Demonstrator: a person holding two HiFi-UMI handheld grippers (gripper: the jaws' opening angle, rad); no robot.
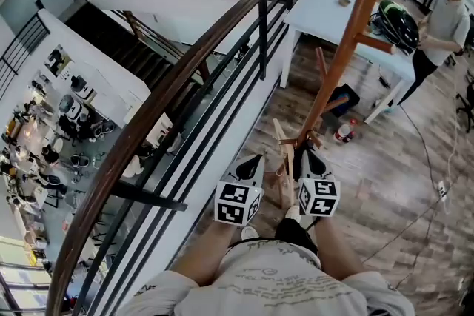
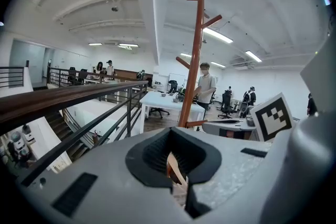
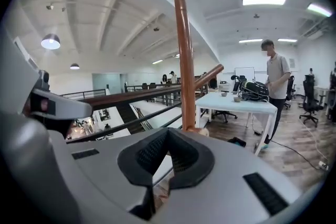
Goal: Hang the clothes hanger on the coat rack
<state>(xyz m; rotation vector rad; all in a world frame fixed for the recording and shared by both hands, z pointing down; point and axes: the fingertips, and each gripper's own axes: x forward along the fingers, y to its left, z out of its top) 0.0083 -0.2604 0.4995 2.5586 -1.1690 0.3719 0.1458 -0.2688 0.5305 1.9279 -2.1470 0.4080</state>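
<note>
The coat rack (image 1: 352, 33) is a tall red-brown wooden pole with short pegs; it stands just ahead of both grippers, also upright in the left gripper view (image 2: 195, 55) and the right gripper view (image 3: 184, 55). A pale wooden clothes hanger (image 1: 284, 163) hangs between the two grippers near the pole's foot. My left gripper (image 1: 257, 158) is shut, and a strip of the hanger's wood (image 2: 173, 168) shows in the slot between its jaws. My right gripper (image 1: 306, 152) is shut close beside the hanger; its own view (image 3: 164, 157) shows nothing between its pads.
A brown handrail on black bars (image 1: 185, 78) runs close on the left, with a drop to a lower floor beyond. A white table (image 1: 326, 7) and a standing person (image 1: 444, 18) are behind the rack. A bottle (image 1: 343, 132) and cables lie on the wood floor.
</note>
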